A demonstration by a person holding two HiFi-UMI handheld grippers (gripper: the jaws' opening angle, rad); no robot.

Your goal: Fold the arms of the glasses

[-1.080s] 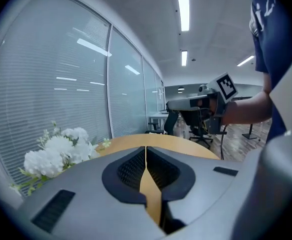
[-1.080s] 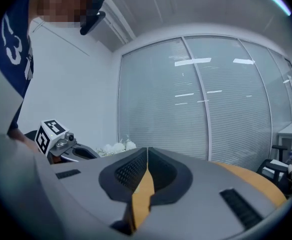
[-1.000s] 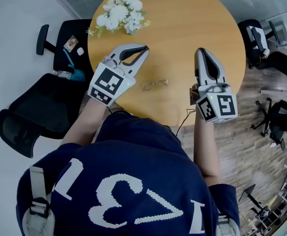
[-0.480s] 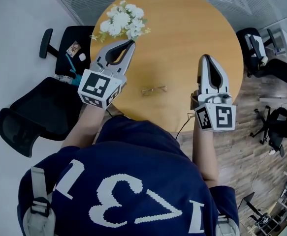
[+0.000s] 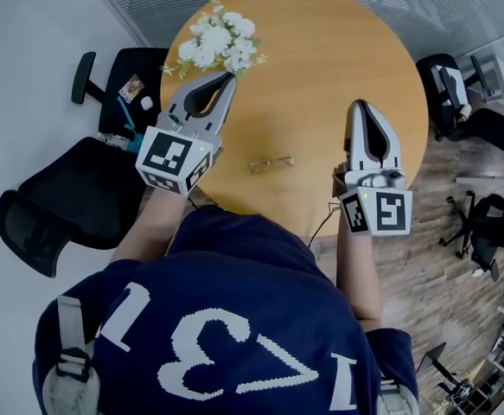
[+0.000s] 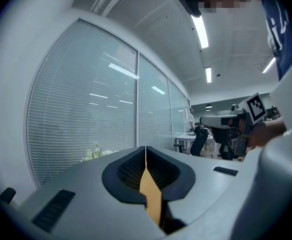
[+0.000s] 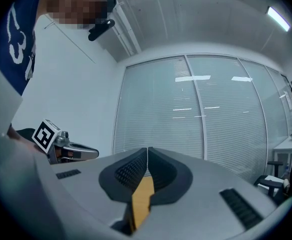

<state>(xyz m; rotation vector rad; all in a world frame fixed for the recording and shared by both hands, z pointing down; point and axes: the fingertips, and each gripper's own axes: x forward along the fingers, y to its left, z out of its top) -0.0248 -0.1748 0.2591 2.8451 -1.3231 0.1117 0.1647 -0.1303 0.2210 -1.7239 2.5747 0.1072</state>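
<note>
The thin wire-framed glasses (image 5: 271, 162) lie on the round wooden table (image 5: 321, 59) near its front edge, between my two grippers and below them. My left gripper (image 5: 229, 78) hangs over the table's left side, up and left of the glasses, jaws shut and empty. My right gripper (image 5: 361, 105) hangs to the right of the glasses, also shut and empty. In the left gripper view the left gripper (image 6: 146, 148) has its pads closed together; in the right gripper view the right gripper (image 7: 148, 149) looks the same. The glasses show in neither gripper view.
A bunch of white flowers (image 5: 220, 40) lies on the table's far left, close to my left gripper's tip. Black office chairs (image 5: 70, 188) stand left of the table, another chair (image 5: 446, 80) at the right. Glass walls with blinds (image 7: 196, 119) rise ahead.
My left gripper has lifted and swung left, away from the glasses, toward the flowers. The right gripper has risen a little. The glasses have stayed put.
</note>
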